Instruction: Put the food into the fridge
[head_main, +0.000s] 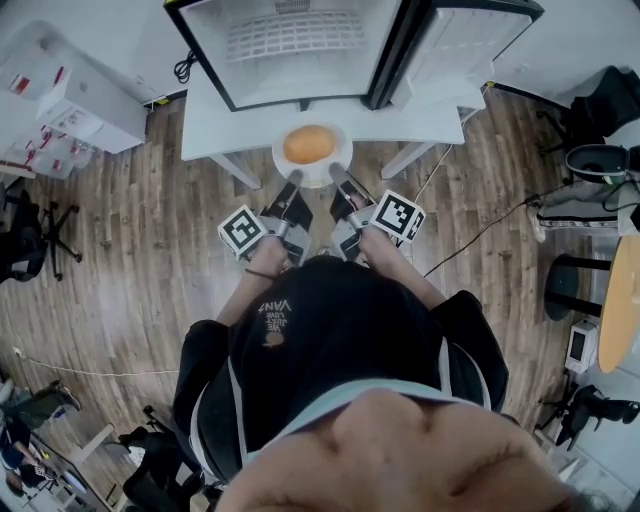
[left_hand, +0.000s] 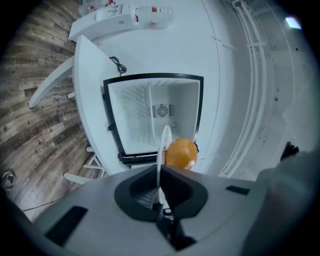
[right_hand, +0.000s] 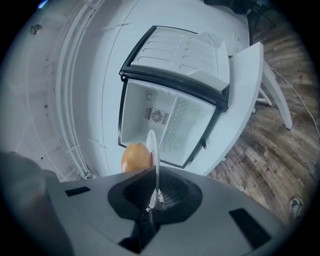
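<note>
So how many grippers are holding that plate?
2. The left gripper is shut on the near-left rim of the plate. The right gripper is shut on its near-right rim. The orange food sits on the plate. No other gripper shows.

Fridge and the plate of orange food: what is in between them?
Only a bare strip of white table; the head view shows it between plate and open fridge.

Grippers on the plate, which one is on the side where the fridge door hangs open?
The right gripper. The fridge door stands open at the head view's right, beyond that gripper; the left gripper holds the plate's opposite edge.
</note>
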